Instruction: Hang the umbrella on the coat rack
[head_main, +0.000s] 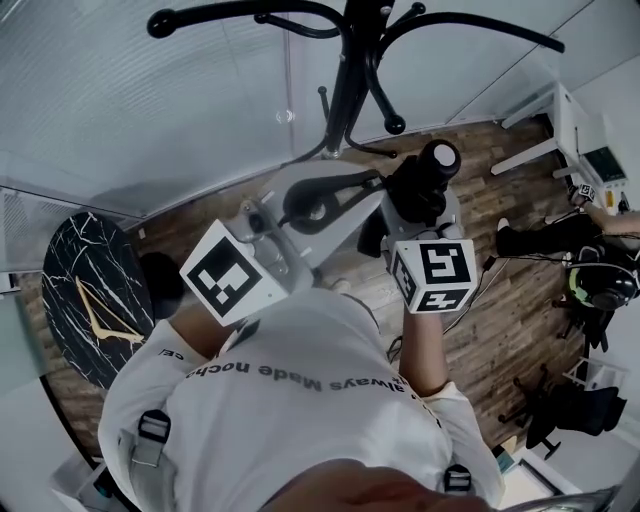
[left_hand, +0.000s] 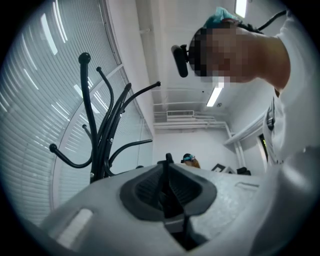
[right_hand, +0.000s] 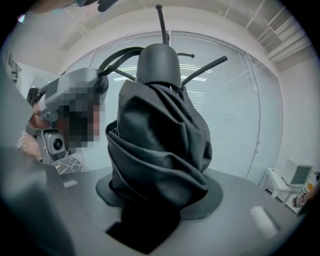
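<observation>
A folded black umbrella (head_main: 428, 178) stands upright between the jaws of my right gripper (head_main: 415, 218), which is shut on its bunched fabric (right_hand: 155, 140). Its rounded cap points up at the rack. My left gripper (head_main: 340, 192) lies just left of it, jaws pressed together on a thin black strap (left_hand: 168, 159) that runs toward the umbrella. The black coat rack (head_main: 345, 70) with curved hooks rises straight ahead, apart from both grippers. It shows at the left in the left gripper view (left_hand: 100, 130) and behind the umbrella in the right gripper view (right_hand: 202, 69).
A round black marble table (head_main: 90, 290) stands at the left. White blinds and glass walls close the corner behind the rack. A white desk (head_main: 560, 130) and dark chairs (head_main: 590, 285) are at the right. Another person (left_hand: 190, 160) is far off in the room.
</observation>
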